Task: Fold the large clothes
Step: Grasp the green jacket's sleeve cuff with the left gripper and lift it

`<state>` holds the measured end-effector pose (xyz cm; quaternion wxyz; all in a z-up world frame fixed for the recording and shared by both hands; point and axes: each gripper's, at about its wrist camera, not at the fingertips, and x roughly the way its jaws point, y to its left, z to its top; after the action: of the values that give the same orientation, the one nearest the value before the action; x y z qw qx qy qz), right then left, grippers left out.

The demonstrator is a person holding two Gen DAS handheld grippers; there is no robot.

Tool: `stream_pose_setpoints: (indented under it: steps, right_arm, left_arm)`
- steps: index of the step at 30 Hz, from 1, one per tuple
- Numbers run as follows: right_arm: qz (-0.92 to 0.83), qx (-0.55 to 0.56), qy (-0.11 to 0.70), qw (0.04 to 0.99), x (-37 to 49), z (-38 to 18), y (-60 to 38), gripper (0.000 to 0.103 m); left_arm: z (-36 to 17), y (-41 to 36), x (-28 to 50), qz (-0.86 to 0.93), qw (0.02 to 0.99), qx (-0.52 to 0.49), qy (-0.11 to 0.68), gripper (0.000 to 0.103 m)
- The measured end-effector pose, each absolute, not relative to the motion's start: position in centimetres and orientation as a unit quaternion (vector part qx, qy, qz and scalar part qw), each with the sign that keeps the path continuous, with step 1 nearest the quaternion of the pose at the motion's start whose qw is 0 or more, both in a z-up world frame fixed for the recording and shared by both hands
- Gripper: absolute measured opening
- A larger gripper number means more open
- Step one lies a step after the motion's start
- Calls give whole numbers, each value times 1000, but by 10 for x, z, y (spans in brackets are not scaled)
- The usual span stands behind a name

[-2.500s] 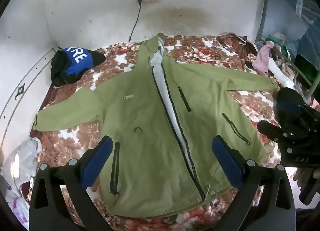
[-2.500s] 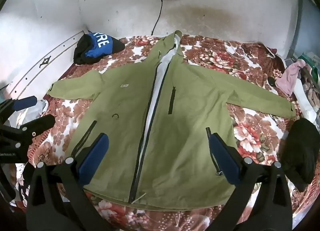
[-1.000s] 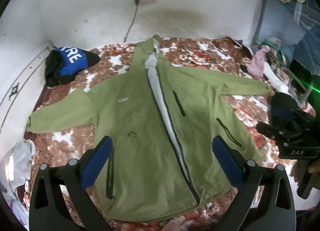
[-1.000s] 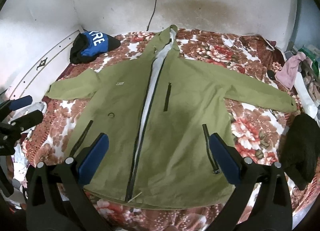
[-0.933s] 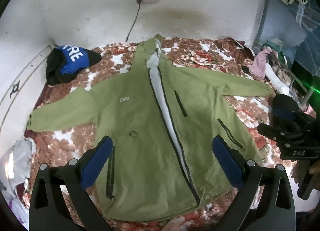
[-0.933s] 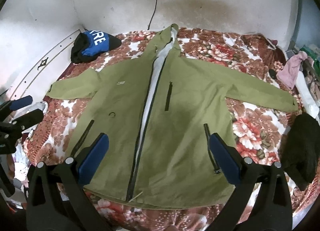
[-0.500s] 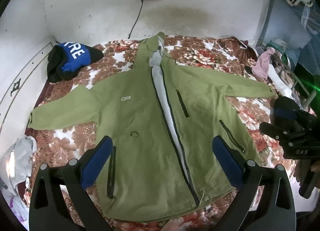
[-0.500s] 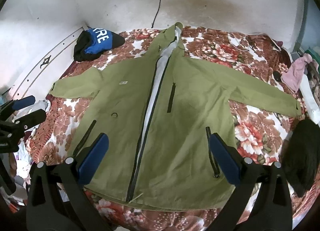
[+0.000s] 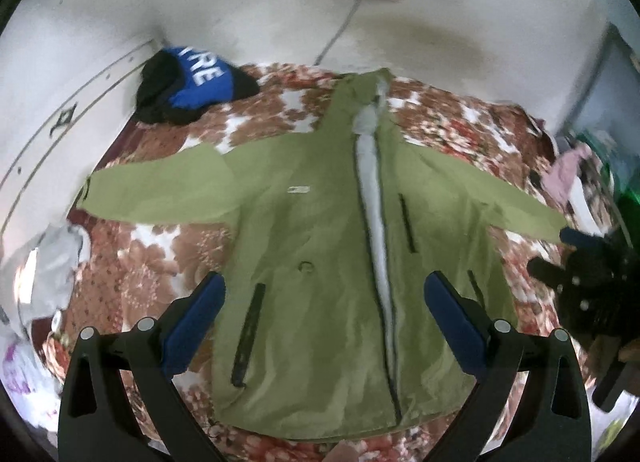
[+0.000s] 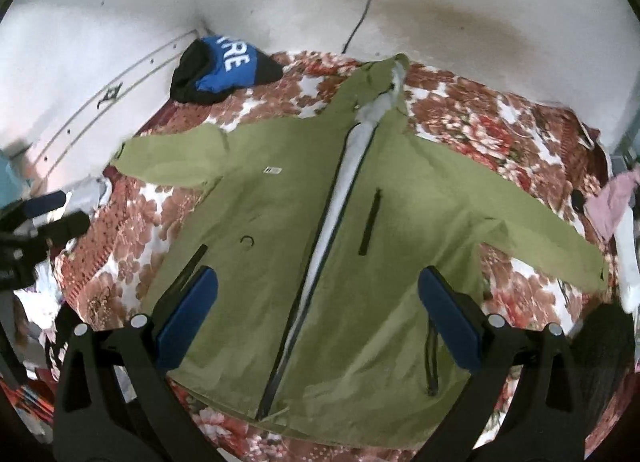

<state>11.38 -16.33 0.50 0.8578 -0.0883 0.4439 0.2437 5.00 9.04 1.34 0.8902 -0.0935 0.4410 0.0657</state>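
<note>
White walls on two sides; floral bedspread (image 10: 472,110) fills the corner. Green jacket (image 10: 360,262) lies flat on it, front up, sleeves spread, hood toward the wall, zip partly open with grey lining showing. Blue-and-black garment (image 10: 228,70) bunched in the far corner, apart from the jacket. Left gripper (image 9: 324,318) and right gripper (image 10: 318,314) both hover above the hem, jaws wide apart, nothing held.

Judgement: shell fabric looks thin, light, limp and probably slick, so it will slide and sag rather than hold a crease. Best holds: a sleeve cuff or shoulder seam for the first inward fold; pinch a single edge, keep it low, drag little.
</note>
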Motion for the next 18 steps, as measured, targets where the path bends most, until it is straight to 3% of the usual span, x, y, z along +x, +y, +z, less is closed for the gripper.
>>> stream_pose_setpoints:
  steps: [18]
  right_arm:
    - [263,-93,505,817,215,-72,123,99]
  left_arm:
    - [-70,409,149,84,868,-152,466,98]
